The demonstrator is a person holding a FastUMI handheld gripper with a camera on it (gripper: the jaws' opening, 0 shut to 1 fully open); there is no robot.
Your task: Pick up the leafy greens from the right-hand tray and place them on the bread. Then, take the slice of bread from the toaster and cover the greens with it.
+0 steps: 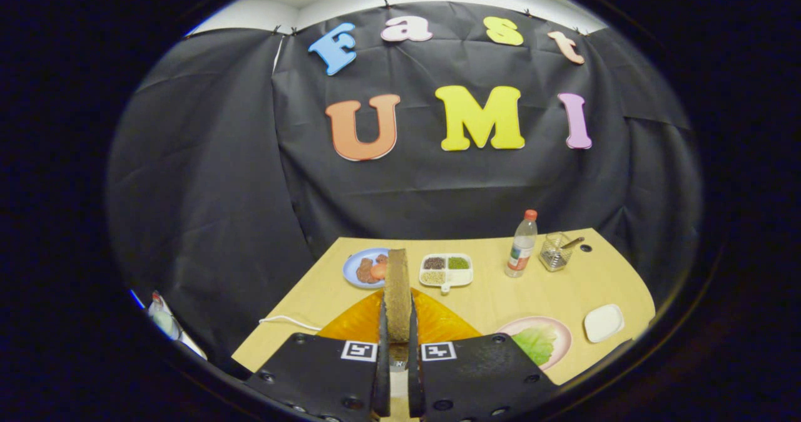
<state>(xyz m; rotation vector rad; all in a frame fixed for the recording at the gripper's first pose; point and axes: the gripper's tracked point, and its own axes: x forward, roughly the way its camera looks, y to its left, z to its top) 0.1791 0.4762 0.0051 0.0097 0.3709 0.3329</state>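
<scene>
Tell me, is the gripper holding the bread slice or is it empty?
Holding. The gripper is shut on the bread slice, which stands upright on edge between both fingers.

A staged booth, probably: black cloth wall (250, 178) behind a food-laden table (488, 297).

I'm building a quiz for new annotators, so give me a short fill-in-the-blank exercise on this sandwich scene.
1. The tool is shut on a brown slice of ____, held upright on edge between its fingers.
2. The green lettuce leaf lies on a round ____ plate.
3. The clear plastic bottle has a ____ cap.
4. The white divided tray sits beside the round ____ plate holding reddish food.

Missing words: bread; pink; red; blue
</scene>
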